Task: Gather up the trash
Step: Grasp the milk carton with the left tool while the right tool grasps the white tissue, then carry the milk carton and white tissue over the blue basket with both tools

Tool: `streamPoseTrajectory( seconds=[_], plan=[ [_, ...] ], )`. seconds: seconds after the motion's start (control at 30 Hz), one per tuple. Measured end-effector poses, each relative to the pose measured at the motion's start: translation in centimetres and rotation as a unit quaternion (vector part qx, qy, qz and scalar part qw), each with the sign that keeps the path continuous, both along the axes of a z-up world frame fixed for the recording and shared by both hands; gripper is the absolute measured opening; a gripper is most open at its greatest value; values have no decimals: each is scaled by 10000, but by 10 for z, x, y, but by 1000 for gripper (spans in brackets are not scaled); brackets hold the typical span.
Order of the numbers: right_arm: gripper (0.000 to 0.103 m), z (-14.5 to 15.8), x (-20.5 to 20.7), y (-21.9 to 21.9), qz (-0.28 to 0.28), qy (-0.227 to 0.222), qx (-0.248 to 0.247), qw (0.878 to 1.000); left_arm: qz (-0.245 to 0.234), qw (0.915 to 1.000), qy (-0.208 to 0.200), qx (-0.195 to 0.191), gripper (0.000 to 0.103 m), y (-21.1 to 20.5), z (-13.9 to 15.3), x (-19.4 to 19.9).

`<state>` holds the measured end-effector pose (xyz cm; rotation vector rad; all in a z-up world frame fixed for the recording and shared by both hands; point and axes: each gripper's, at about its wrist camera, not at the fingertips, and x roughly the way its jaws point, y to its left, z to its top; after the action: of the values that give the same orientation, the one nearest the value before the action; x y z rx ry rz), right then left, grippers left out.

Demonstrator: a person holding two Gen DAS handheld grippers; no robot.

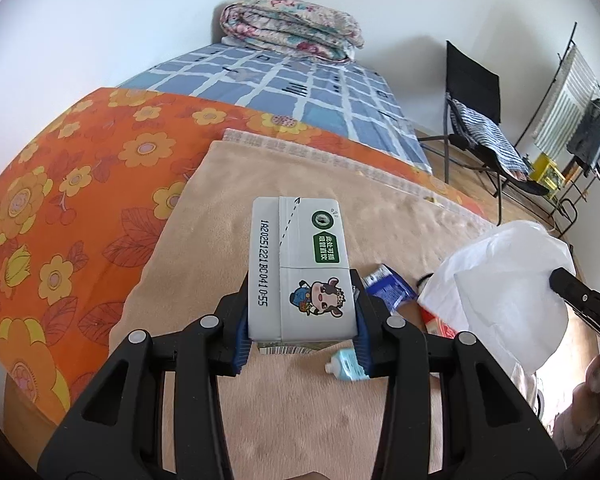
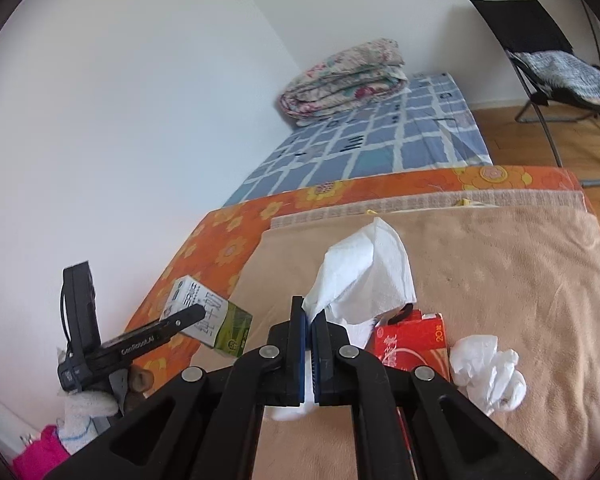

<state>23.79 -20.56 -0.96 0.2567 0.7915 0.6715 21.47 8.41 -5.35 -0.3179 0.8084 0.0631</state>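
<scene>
Left tongs (image 1: 300, 316) pinching a white milk carton (image 1: 300, 268), held above the beige blanket (image 1: 300, 420) on the bed. Right tongs (image 2: 310, 344) pressed together on a white tissue (image 2: 364, 276), lifted clear of the blanket. Red packet (image 2: 416, 344) and crumpled tissue (image 2: 488, 372) lie near the blanket's near edge.

on the beige blanket (image 2: 500, 264) a red box (image 2: 414, 344) and a crumpled tissue (image 2: 488, 368) are lying near its near edge, blocking that strip. its far half, up to the woven border, is lying bare. a folded quilt (image 2: 344, 80) is sitting at the bed's far end, against the wall.
</scene>
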Motion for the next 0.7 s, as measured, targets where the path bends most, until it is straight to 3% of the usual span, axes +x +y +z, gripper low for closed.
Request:
streamPoseTrajectory(
  seconds=[0.37,0.7],
  plan=[
    [0,23,-63,-13,355,-430,-265,9981,-197,9988,-449,90,41,-16,40,-57],
    [0,32,-133,-8,828,-925,-679,9899,-675,9948,-650,401,41,-55,50,-115]
  ],
)
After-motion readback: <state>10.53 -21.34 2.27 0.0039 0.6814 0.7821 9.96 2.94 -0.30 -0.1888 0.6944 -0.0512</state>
